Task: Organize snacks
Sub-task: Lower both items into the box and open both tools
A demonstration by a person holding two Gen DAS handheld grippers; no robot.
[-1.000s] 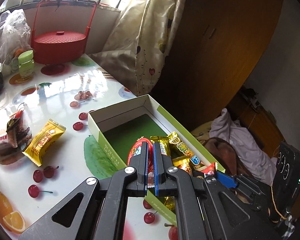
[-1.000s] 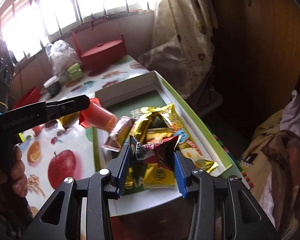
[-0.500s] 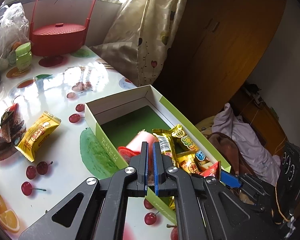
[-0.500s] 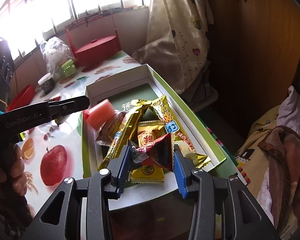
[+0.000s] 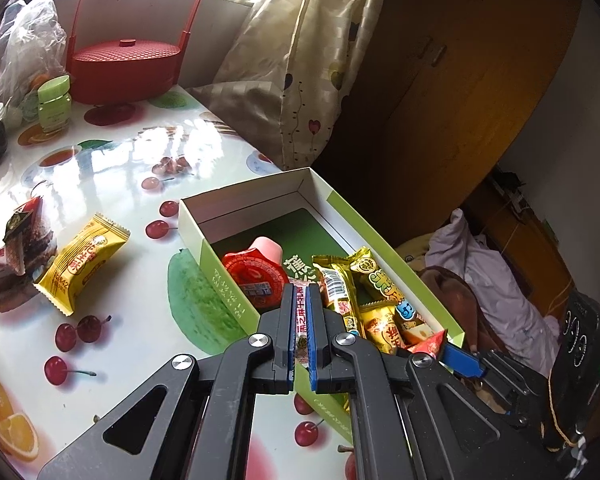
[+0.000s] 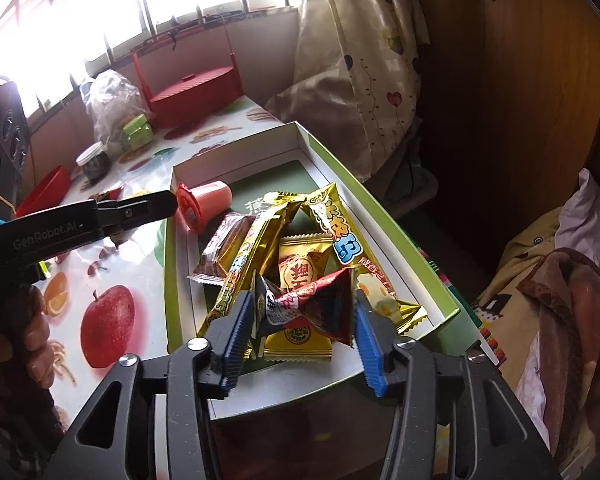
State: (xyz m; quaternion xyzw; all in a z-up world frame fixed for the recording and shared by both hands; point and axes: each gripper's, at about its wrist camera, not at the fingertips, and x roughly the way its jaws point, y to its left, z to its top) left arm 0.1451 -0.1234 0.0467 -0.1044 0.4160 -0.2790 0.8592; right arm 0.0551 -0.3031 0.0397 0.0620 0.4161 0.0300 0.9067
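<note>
A glossy fruit-printed table (image 5: 112, 168) beside a curtain (image 5: 300, 60) is seen. The left gripper (image 5: 299, 300) is clenched empty; the right gripper's (image 6: 304, 312) jaws are opening around a red snack packet (image 6: 312, 304) over the green box (image 6: 380, 216).

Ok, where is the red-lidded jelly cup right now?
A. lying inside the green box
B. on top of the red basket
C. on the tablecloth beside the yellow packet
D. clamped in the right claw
A: the jelly cup lies on its side inside the green box, beyond the wrapped snacks, clear of the right claw.
</note>
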